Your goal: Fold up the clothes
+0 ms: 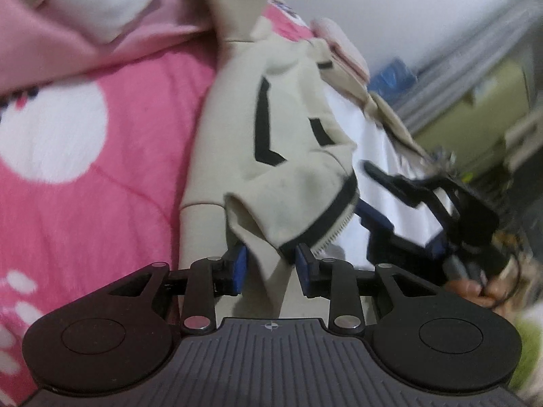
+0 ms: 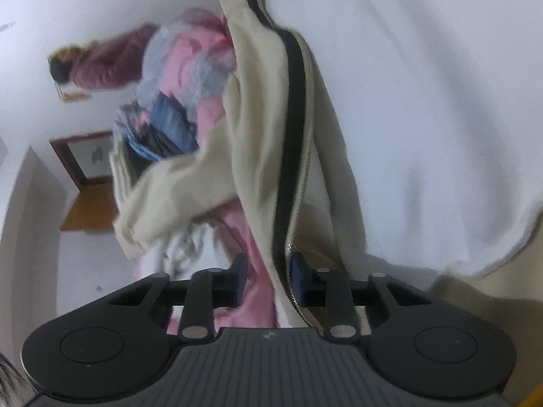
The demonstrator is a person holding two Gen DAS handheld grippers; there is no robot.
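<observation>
A cream jacket (image 1: 292,142) with black trim and a zipper is lifted over the pink bedding (image 1: 101,176). My left gripper (image 1: 269,266) is shut on a fold of its hem, and cloth fills the gap between the blue pads. My right gripper (image 1: 368,190), held by a hand (image 1: 475,288), reaches in against the jacket's white lining (image 1: 373,135). In the right wrist view the right gripper (image 2: 269,273) is shut on the jacket (image 2: 258,129) at its zipper edge (image 2: 295,224), which runs along the right pad. Both views are blurred.
A pink garment with a white lining (image 1: 85,17) lies at the back left of the bed. A pile of pink and blue clothes (image 2: 183,101) sits behind the jacket. A white wall (image 2: 424,84), a wooden door frame (image 2: 78,169) and yellowish furniture (image 1: 475,101) stand beyond.
</observation>
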